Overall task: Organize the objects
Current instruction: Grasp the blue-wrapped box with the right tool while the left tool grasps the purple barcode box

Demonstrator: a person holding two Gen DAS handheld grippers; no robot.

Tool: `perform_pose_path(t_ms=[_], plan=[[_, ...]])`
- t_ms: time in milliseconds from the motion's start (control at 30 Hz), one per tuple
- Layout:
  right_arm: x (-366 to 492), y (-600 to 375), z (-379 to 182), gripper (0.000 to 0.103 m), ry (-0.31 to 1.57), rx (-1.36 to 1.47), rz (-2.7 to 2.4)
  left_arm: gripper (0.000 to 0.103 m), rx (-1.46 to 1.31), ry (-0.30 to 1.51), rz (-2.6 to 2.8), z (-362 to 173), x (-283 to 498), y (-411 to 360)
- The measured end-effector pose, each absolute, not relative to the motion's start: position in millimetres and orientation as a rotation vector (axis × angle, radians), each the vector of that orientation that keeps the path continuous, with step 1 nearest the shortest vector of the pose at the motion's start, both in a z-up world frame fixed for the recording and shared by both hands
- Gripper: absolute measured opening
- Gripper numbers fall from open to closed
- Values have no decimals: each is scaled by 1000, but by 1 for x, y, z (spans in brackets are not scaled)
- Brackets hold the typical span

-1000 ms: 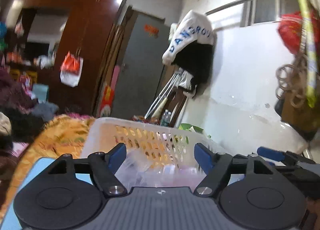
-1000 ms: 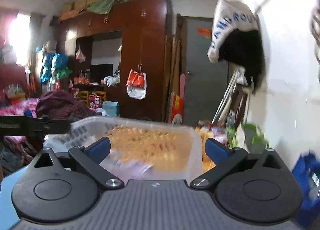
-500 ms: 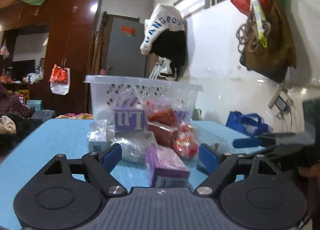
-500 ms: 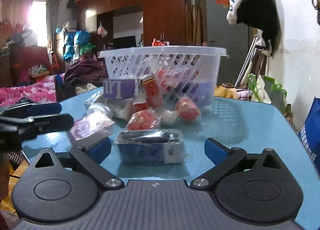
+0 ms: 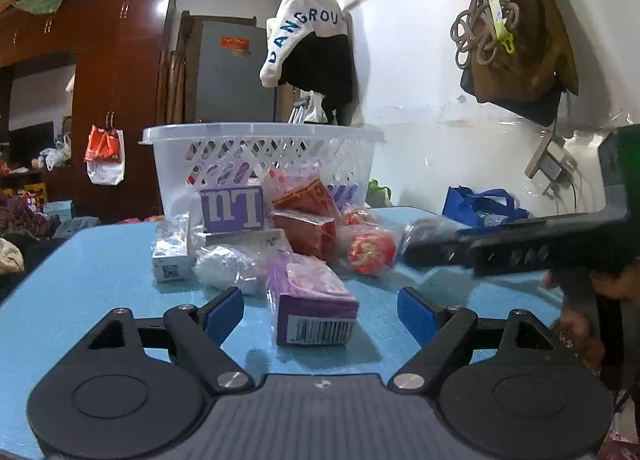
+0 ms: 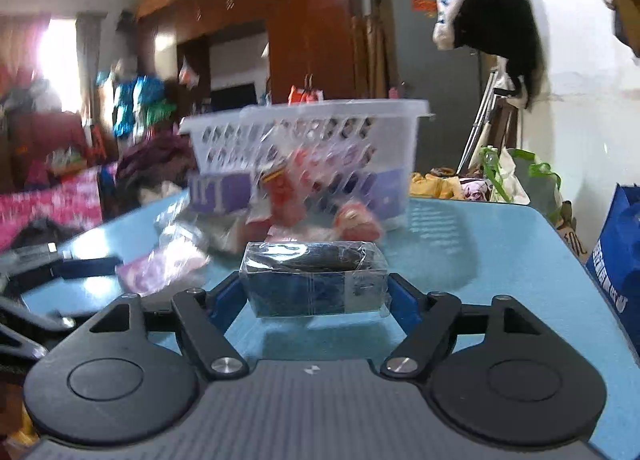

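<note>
Right gripper (image 6: 316, 296), wide open a second ago, now closing round dark pack (image 6: 316, 280) at frame centre: first pick under way. Left gripper (image 5: 320, 310) open, empty, behind purple box (image 5: 312, 300). Basket (image 6: 304, 115) beyond.

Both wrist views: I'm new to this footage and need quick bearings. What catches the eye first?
A heap of plastic-wrapped goods on the blue table, in front of a white slotted basket. The right gripper is closing its jaws around a dark blue wrapped box. The left gripper is open, a purple barcoded box lying between its fingers.
</note>
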State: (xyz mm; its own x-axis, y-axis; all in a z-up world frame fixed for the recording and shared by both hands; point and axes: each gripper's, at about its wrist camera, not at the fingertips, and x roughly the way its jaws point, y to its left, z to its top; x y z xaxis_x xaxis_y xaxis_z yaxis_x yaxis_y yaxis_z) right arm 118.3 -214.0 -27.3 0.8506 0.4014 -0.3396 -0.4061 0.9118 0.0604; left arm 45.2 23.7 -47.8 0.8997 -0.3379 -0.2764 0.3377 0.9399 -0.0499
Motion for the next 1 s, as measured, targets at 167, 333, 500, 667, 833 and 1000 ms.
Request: perform_pose_path(t_ms=[167, 333, 500, 667, 833, 1000], plan=[[119, -217, -28, 78, 357, -4, 429, 87, 14, 298, -340, -51, 48, 17], [118, -215, -29, 78, 358, -7, 442, 87, 23, 301, -318, -53, 52, 12], [114, -214, -29, 78, 356, -8, 451, 55, 33, 327, -295, -57, 56, 10], [110, -214, -29, 78, 326, -13, 460, 49, 22, 303, -296, -57, 52, 15], [105, -212, -27, 78, 297, -36, 453, 49, 25, 242, -316, -52, 41, 17], [105, -211, -27, 78, 299, -35, 452, 49, 5, 222, -314, -51, 40, 22]])
